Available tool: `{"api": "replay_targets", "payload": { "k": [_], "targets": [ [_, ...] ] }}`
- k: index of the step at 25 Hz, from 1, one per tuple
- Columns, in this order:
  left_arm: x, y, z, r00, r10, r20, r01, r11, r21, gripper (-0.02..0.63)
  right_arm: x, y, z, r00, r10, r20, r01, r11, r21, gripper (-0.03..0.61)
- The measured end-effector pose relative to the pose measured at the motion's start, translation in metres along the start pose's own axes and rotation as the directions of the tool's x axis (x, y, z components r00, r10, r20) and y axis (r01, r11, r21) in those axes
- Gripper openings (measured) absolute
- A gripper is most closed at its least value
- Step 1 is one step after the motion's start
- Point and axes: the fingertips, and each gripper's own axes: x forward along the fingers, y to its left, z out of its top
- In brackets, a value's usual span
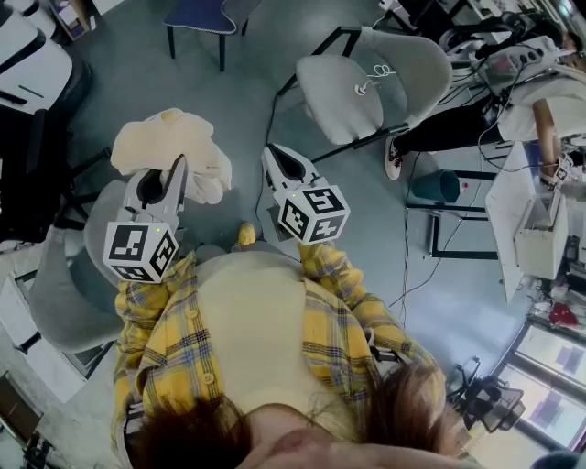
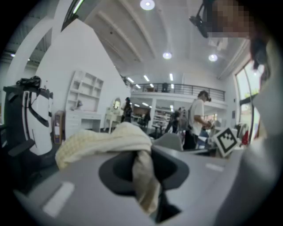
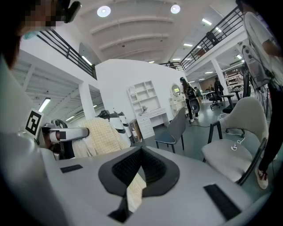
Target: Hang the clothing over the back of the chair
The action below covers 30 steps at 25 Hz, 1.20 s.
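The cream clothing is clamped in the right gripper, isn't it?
No, the left gripper clamps the cream clothing. The left gripper view shows fabric pinched between its jaws. In the head view the right gripper is shut and clear of it.

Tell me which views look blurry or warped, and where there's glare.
Head view: sharp, evenly lit, edges bent by the wide angle. Left gripper view: strong fisheye, dark corners, garment soft up close, ceiling lamps bloom. Right gripper view: same fisheye, ceiling lamps flare too, grey chair crisp.
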Motion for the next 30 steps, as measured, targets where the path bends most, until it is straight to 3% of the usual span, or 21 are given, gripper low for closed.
{"api": "replay_targets", "payload": {
  "k": [9,17,30],
  "targets": [
    [0.018,-0.004,-0.002,0.999,0.041,-0.004,-0.041,0.999,-0.009,0.081,-0.002,-0.010,0.006,0.998,0.067,0.010,-0.067,0.997,0.047,0.015],
    [0.037,-0.007,-0.002,0.999,0.041,-0.012,-0.041,0.999,-0.020,0.081,-0.002,-0.026,0.003,0.998,0.059,-0.012,-0.058,0.996,0.064,0.015],
    [0.095,0.047,0.013,0.999,0.044,-0.008,-0.044,0.999,-0.030,0.081,0.064,-0.050,0.034,0.999,0.036,-0.001,-0.036,0.996,0.078,0.015]
  ]
}}
